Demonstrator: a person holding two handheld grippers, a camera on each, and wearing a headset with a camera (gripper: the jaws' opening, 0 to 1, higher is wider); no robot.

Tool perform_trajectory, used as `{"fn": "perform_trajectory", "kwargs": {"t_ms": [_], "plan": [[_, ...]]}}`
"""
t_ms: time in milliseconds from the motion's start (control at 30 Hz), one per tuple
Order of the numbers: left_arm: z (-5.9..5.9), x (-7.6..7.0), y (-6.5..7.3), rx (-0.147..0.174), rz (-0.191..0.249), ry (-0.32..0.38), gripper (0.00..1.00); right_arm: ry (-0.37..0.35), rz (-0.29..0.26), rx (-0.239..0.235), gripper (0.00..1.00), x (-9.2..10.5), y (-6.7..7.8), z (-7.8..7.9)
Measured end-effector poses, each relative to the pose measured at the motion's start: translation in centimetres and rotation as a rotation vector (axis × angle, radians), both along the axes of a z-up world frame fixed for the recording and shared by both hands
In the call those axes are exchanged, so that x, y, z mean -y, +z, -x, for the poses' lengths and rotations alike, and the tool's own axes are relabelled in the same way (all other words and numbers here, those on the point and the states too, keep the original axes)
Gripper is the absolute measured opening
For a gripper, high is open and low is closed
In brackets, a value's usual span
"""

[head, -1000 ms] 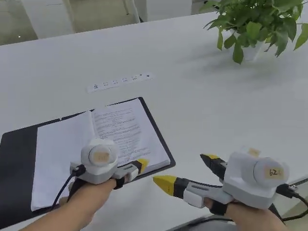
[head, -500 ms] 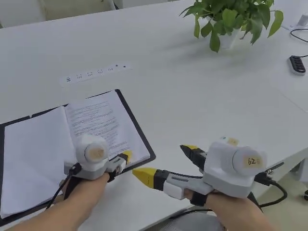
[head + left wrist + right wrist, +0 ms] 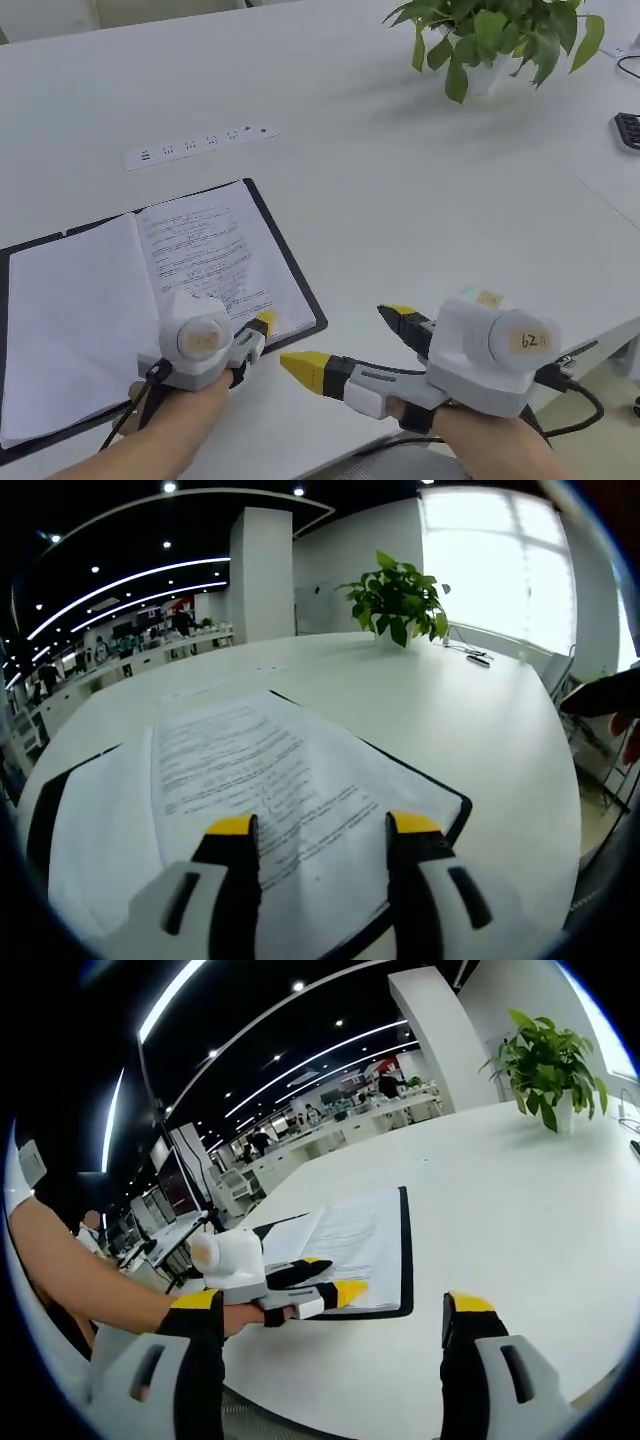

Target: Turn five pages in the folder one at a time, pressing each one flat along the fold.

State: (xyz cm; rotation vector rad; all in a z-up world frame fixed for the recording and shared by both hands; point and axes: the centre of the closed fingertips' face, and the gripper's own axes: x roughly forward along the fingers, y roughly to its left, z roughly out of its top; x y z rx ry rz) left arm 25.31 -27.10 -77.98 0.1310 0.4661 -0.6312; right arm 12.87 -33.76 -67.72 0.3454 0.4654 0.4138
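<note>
A black folder (image 3: 285, 262) lies open on the white table at the left, with a blank left page (image 3: 70, 300) and a printed right page (image 3: 205, 250). My left gripper (image 3: 255, 335) hovers open over the near edge of the printed page (image 3: 260, 770), nothing between its yellow-tipped jaws (image 3: 322, 825). My right gripper (image 3: 350, 338) is open wide just right of the folder's near corner, above bare table. In the right gripper view (image 3: 332, 1302) the left gripper (image 3: 240, 1260) sits in front of the folder (image 3: 360, 1230).
A potted green plant (image 3: 490, 30) stands at the far right. A white power strip (image 3: 200, 145) lies flat beyond the folder. A black device (image 3: 628, 128) rests at the right edge. The table's near edge (image 3: 300, 440) runs just below the grippers.
The head camera has shifted, so the whole scene slid in view. Both grippers stay open and keep about the same places beside the folder's near right corner.
</note>
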Motion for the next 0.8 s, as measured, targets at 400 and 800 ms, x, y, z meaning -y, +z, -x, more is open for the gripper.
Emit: {"fn": "perform_trajectory", "kwargs": {"t_ms": [400, 800], "plan": [[-0.4, -0.6, 0.0, 0.005, 0.003, 0.013, 0.27, 0.025, -0.002, -0.021, 0.89, -0.5, -0.8, -0.5], [-1.1, -1.4, -0.1, -0.005, 0.008, 0.044, 0.07, 0.062, -0.002, -0.041, 0.85, -1.0, -1.5, -2.4]]}}
